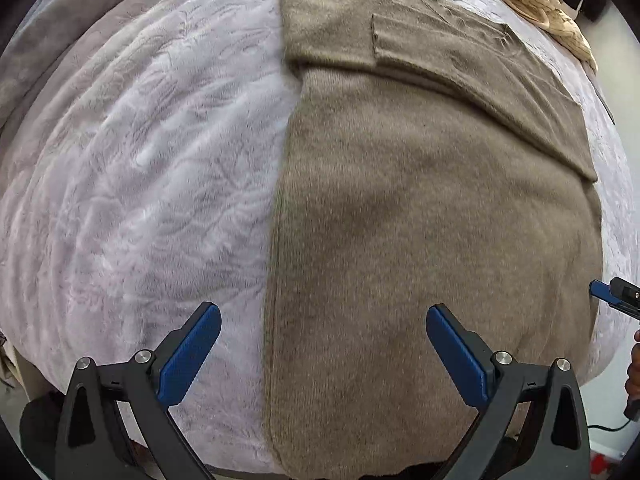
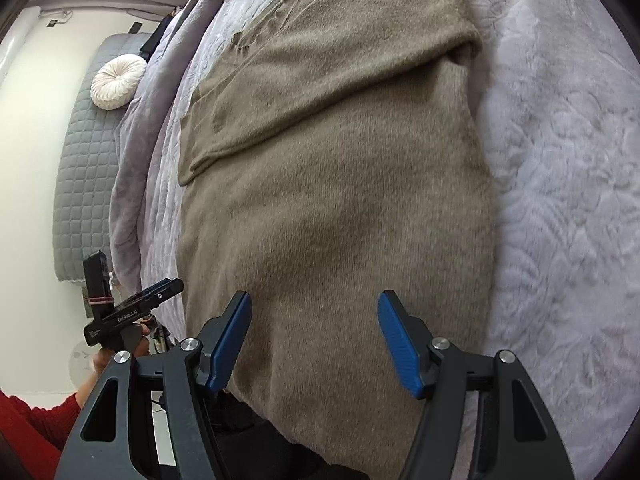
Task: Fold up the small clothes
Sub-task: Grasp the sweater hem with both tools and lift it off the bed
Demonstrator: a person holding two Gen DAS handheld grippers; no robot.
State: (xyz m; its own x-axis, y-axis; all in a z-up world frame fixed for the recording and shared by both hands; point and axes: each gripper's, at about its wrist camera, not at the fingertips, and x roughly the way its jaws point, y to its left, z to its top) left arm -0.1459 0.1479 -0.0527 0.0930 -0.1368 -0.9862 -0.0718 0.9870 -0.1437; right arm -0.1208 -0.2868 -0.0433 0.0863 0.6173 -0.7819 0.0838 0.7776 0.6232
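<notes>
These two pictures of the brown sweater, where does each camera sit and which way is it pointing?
Left wrist view: sits on the left claw, looking forward over the brown sweater on the pale blanket; its open blue fingers show, and the right claw's tip at the edge.
Right wrist view: sits on the right claw, open, facing along the sweater; a red sleeve shows.
Shared: sweater and blanket.

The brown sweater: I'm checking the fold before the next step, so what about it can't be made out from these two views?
- Near hem of the brown sweater: left wrist view, cut off by the frame's bottom edge and the left gripper.
- Same hem, right wrist view: partly behind the right gripper.
- Neckline: right wrist view, cut off at the top edge.
- Layers beneath the folded sleeve: covered by the sleeve itself.
</notes>
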